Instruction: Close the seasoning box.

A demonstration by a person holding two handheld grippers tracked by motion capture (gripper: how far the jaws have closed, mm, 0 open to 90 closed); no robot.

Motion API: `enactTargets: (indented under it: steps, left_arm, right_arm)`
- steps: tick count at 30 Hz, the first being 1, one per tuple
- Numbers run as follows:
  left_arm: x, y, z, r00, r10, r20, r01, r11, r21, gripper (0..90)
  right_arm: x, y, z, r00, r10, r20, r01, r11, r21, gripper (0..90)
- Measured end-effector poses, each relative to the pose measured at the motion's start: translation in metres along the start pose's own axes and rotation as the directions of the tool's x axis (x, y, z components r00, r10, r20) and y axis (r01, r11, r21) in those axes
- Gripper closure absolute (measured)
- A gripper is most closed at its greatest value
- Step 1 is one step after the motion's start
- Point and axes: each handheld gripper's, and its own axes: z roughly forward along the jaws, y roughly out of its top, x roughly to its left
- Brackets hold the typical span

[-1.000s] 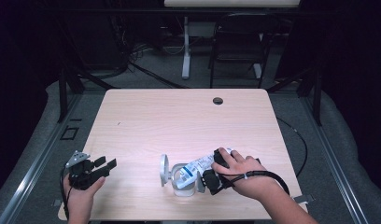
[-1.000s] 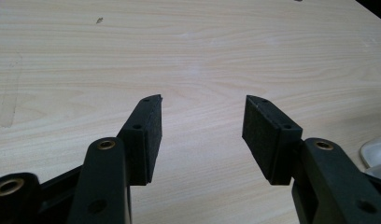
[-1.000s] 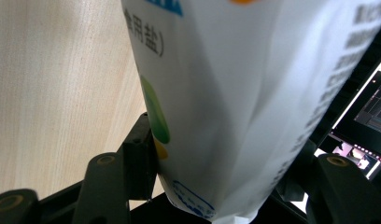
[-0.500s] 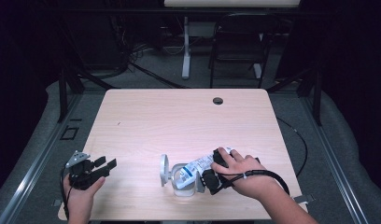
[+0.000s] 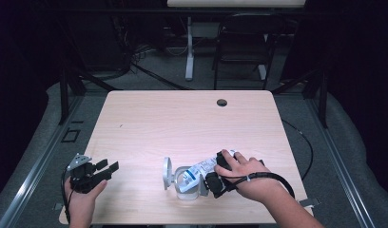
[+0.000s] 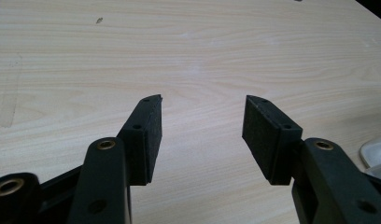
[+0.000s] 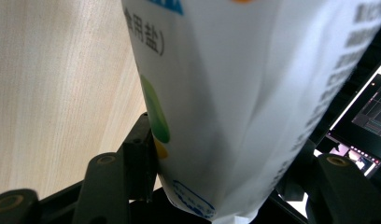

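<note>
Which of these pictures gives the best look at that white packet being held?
The high view: it shows the whole white packet slanting from the right gripper into a clear container on the table. The right gripper view shows its printed surface close up between the jaws, cropped. The left gripper view looks along the left gripper at bare tabletop.

Three cameras, one table

The high view looked forward and down over the whole table (image 5: 149,123); the left gripper view skimmed its bare top closely, and the right gripper view sat apparently against a white pouch (image 7: 235,93).
</note>
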Motion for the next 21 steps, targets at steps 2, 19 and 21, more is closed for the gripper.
enactTargets:
  steps: [2,19,21]
  left_arm:
    - [0.0001,0.0000,-0.0001,1.0000,0.000,0.000,0.000,1.0000,0.000,48.0]
    - [0.0004,0.0001,-0.0005,1.0000,0.000,0.001,0.000,1.0000,0.007,48.0]
    - [0.0004,0.0002,-0.0007,1.0000,0.000,0.001,0.000,0.9999,0.010,48.0]
  right_arm:
    - [-0.0007,0.0005,-0.0006,1.0000,-0.007,0.000,0.007,1.0000,0.007,43.1]
    - [-0.0016,0.0009,-0.0010,0.9999,-0.011,-0.005,0.011,0.9999,0.011,43.2]
    - [-0.0017,0.0009,-0.0007,0.9999,-0.008,-0.011,0.008,0.9999,0.008,43.2]
